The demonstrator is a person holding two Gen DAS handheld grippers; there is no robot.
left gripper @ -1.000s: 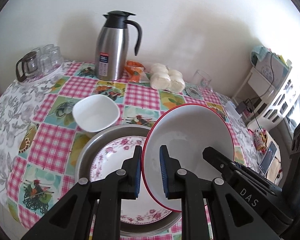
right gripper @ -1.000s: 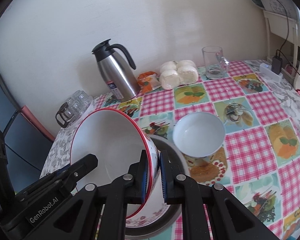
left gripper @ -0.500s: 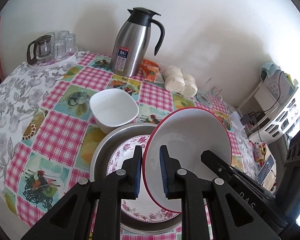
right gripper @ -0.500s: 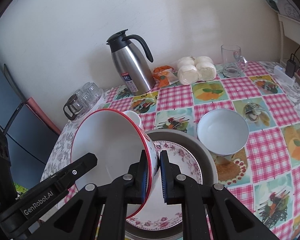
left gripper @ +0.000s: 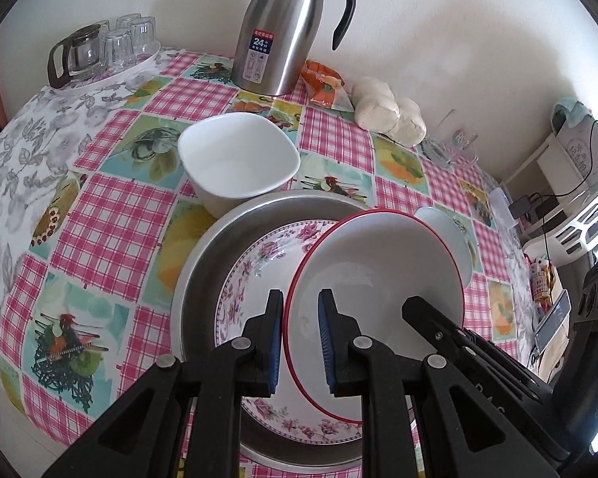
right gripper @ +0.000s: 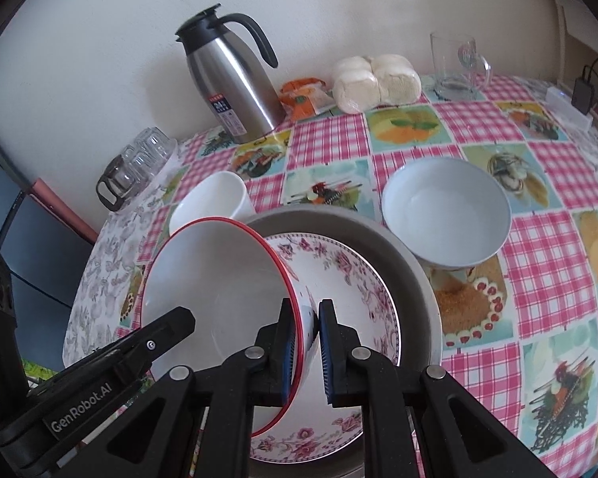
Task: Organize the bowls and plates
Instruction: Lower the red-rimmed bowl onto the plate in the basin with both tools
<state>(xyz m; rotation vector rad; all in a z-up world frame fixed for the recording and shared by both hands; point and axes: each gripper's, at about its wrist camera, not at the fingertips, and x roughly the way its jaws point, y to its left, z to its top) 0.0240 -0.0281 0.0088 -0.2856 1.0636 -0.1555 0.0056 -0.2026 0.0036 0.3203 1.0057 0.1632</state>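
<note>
Both grippers grip one red-rimmed white bowl (left gripper: 378, 275) (right gripper: 219, 290) by opposite sides of its rim. My left gripper (left gripper: 299, 342) is shut on its left edge, and my right gripper (right gripper: 303, 348) is shut on its right wall. The bowl hangs tilted just over a pink-flowered plate (left gripper: 255, 263) (right gripper: 351, 279) that lies in a round metal pan (left gripper: 235, 231) (right gripper: 402, 263). A squarish white bowl (left gripper: 239, 163) (right gripper: 211, 203) stands behind the pan to the left. A round white bowl (right gripper: 446, 215) (left gripper: 446, 235) stands at the pan's right.
At the back of the checked tablecloth (right gripper: 538, 263) stand a steel thermos jug (left gripper: 283, 28) (right gripper: 231, 83), an orange packet (right gripper: 303, 99), wrapped buns (right gripper: 374, 79) and a glass mug (right gripper: 456, 65). A tray of glasses (left gripper: 103, 51) sits far left. A white shelf (left gripper: 570, 183) with cables stands at the right.
Both grippers have come down with the red-rimmed bowl, closer to the flowered plate in the pan. The table and its things look larger and nearer.
</note>
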